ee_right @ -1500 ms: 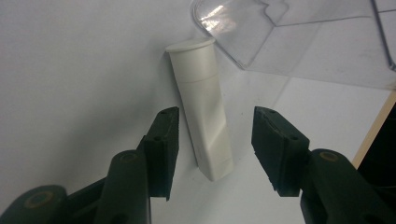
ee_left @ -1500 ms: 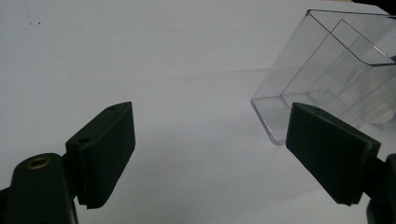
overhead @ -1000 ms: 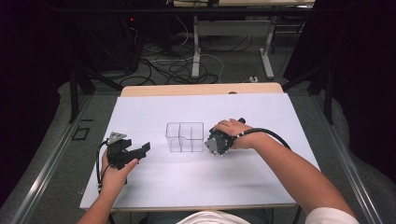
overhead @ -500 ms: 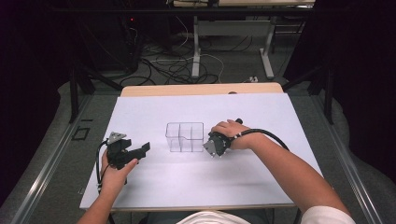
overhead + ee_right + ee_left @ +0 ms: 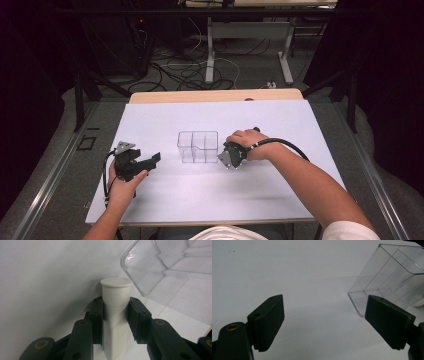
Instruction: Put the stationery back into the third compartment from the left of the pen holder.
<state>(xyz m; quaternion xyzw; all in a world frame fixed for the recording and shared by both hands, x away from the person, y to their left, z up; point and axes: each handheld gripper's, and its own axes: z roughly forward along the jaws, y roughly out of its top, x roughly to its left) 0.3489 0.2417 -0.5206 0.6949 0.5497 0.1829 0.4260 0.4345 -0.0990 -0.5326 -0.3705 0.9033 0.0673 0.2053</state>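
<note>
White capped tube sits clamped in the right gripper just beside the clear 3-part bin on the high view's white table above a cabled floor, not yet binned, while the left gripper gapes empty, its view catching the bin's corner, and the right gripper view shows the grip
</note>
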